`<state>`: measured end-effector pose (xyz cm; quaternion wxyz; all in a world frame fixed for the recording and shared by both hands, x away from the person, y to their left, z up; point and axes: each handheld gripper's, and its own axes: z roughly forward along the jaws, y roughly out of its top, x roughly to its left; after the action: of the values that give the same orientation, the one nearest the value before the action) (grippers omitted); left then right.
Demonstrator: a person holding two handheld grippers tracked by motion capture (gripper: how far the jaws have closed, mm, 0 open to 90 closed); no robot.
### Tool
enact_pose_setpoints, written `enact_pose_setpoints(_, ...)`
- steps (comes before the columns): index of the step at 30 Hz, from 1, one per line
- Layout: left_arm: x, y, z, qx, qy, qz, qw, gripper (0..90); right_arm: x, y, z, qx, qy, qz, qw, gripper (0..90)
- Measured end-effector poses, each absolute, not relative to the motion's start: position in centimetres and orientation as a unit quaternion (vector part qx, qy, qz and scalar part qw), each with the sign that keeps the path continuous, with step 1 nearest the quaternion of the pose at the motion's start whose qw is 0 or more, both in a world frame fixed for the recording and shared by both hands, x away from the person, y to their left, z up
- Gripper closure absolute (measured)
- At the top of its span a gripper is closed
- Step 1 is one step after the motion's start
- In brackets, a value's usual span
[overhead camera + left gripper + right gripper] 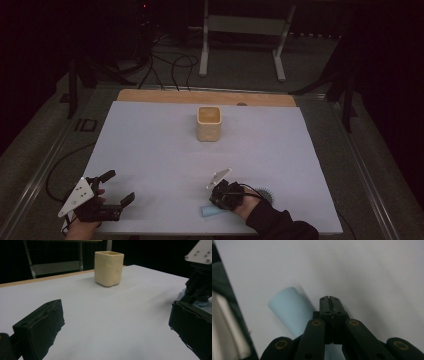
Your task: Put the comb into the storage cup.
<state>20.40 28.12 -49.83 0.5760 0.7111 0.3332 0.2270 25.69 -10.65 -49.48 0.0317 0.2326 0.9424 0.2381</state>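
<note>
A cream square cup (209, 123) stands upright at the far middle of the white sheet; the left gripper view has this cup (109, 265) ahead. At the near left corner my left gripper (119, 187) rests with its jaws wide apart and nothing between them (116, 312). Near the front edge, right of centre, my right gripper (217, 201) points down at the sheet. Its jaws (330, 300) are shut flat together. A pale blue roll (290, 308) lies on the sheet just under and beside them, sticking out toward the front edge (211, 211).
A dark ribbed disc (263, 194) lies on the sheet beside the right hand. The white sheet (150, 140) covers a wooden tabletop (150, 95). Cables and a grey metal stand (245, 30) are on the floor beyond the table.
</note>
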Motion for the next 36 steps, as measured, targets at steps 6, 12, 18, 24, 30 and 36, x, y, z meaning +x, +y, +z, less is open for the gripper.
enact_pose_setpoints(6,20.4,28.1,-49.8,0.712,0.332,0.228,0.575,0.0,24.5,-11.7,-49.6,0.24,0.94,0.241,0.025,90.0)
enact_pose_setpoints(12,20.4,28.1,-49.8,0.712,0.332,0.229,0.575,0.0,23.0,-13.6,-49.1,0.246,0.939,0.24,0.029,90.0)
enact_pose_setpoints(18,20.4,28.1,-49.8,0.711,0.332,0.229,0.576,0.0,21.7,-15.7,-48.9,0.258,0.938,0.229,0.029,90.0)
enact_pose_setpoints(24,20.5,28.0,-49.8,0.711,0.332,0.227,0.576,0.0,21.0,-16.9,-48.8,0.263,0.938,0.223,0.026,90.0)
enact_pose_setpoints(30,20.5,28.1,-49.8,0.711,0.333,0.226,0.577,0.0,20.8,-17.5,-48.7,0.252,0.946,0.201,0.024,90.0)
enact_pose_setpoints(36,20.5,28.0,-49.8,0.711,0.333,0.226,0.577,0.0,21.0,-19.0,-48.8,0.259,0.949,0.176,0.028,90.0)
